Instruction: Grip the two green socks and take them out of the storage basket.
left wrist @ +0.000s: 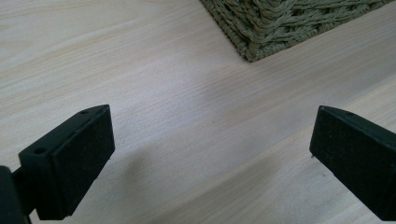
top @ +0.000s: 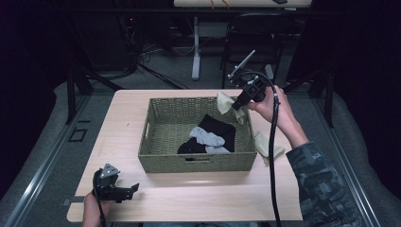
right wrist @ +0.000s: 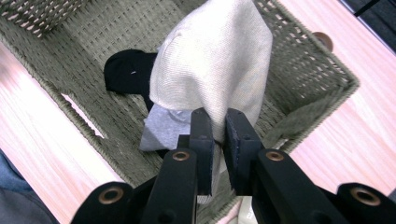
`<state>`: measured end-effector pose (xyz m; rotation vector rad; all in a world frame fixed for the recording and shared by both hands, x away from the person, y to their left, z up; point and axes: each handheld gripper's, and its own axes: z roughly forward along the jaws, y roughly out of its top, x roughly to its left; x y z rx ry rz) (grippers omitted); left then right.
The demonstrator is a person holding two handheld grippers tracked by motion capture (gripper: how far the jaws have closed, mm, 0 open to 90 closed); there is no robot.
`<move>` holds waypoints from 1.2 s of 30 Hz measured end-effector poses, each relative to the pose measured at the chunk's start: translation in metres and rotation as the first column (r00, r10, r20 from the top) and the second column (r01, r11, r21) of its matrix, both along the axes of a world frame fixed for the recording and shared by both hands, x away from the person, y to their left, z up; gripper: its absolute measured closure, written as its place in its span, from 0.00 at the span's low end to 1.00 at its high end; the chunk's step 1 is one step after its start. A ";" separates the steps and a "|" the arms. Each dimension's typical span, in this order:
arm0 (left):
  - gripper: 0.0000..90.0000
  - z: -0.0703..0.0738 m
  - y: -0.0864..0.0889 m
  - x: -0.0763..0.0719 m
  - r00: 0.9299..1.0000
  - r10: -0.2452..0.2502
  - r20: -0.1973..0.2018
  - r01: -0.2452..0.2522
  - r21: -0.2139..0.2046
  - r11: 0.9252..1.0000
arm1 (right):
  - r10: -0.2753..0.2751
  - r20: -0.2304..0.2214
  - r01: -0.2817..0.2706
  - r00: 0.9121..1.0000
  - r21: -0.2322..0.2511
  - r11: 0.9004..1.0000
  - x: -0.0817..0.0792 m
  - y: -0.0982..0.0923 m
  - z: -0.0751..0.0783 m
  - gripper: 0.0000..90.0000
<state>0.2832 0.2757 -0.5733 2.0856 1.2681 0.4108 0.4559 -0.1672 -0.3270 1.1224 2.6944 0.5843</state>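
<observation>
A woven olive basket sits mid-table and holds a black sock and a grey sock. My right gripper hangs over the basket's far right corner, shut on a cream sock that droops over the basket's inside. In the right gripper view the jaws pinch the cream fabric, with the black sock and the grey sock below. A second cream sock lies on the table right of the basket. My left gripper rests open near the front left edge, its jaws wide apart over bare wood.
The light wooden table has free room left and in front of the basket. The basket's corner lies just ahead of the left gripper. A chair and a desk leg stand behind the table on the dark floor.
</observation>
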 end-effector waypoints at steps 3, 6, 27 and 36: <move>0.00 0.001 0.001 -0.003 1.000 0.009 0.009 -0.009 -0.003 1.000 | -0.018 0.011 0.018 1.000 0.007 1.000 -0.002 -0.010 0.004 0.92; 0.00 0.000 0.002 -0.003 1.000 0.008 0.002 -0.008 -0.001 1.000 | -0.033 0.013 0.033 0.999 0.009 0.999 -0.004 -0.023 0.008 0.92; 0.00 0.001 -0.003 0.002 1.000 -0.002 0.008 0.002 0.009 1.000 | -0.159 0.037 0.158 0.987 0.015 0.987 -0.024 -0.095 0.016 0.92; 0.00 0.001 -0.005 0.005 1.000 -0.015 0.007 0.015 0.008 1.000 | -0.199 0.010 0.199 0.980 -0.003 0.980 -0.023 -0.110 -0.001 0.92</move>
